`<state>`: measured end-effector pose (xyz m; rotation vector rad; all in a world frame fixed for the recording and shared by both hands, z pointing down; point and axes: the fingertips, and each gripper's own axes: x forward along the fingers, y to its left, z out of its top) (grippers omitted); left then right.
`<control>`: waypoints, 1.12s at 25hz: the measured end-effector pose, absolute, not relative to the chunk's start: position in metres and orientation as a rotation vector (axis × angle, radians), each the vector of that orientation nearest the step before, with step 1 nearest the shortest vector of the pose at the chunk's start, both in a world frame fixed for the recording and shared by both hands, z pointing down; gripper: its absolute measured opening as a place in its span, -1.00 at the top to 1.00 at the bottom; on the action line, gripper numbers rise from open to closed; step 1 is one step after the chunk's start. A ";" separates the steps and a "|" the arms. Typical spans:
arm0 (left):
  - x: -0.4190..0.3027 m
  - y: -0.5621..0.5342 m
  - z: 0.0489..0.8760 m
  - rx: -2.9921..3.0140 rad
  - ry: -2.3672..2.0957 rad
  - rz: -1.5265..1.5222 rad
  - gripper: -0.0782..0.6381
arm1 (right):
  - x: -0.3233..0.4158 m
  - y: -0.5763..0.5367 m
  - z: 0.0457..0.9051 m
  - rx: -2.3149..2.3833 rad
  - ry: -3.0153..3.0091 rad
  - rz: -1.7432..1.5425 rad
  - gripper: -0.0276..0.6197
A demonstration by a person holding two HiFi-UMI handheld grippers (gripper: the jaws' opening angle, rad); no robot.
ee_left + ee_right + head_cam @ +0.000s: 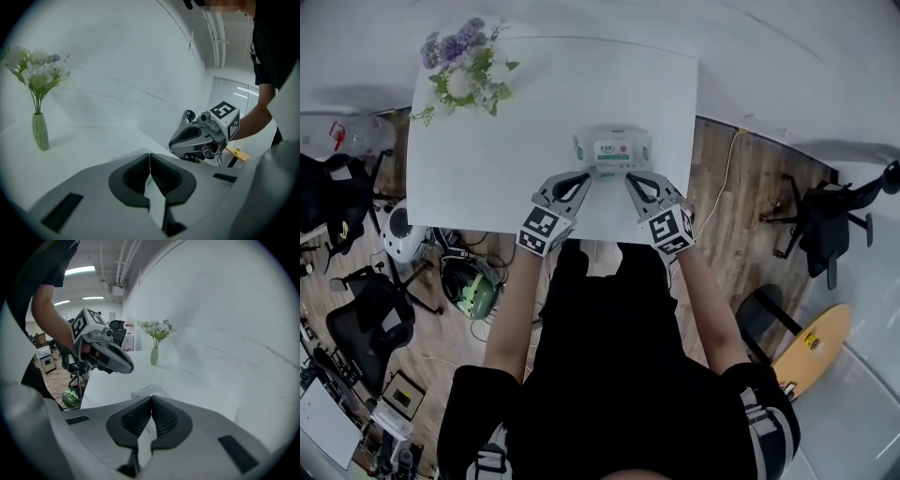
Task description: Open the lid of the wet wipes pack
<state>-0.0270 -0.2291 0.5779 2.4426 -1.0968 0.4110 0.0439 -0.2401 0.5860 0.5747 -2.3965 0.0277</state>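
While both sit at the wet wipes pack [612, 150], left gripper [587, 178] and right gripper [628, 178] are fully closed. Apparently both are empty.

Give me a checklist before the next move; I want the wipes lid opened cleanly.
1. Pack lies flat on the table, just ahead of both grippers: ok.
2. Lid looks down from the head view, ready to be opened: ok.
3. Left gripper ready to pinch: jaws together, not ok.
4. Right gripper ready to pinch: jaws together, not ok.
5. Either gripper's tips touching the pack: cannot tell.
6. Vase out of the way, at the table's far corner: ok.
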 end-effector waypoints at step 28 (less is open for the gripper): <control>-0.031 -0.262 0.680 2.343 -1.130 0.474 0.71 | 0.014 -0.264 0.680 0.444 -2.296 -0.159 0.72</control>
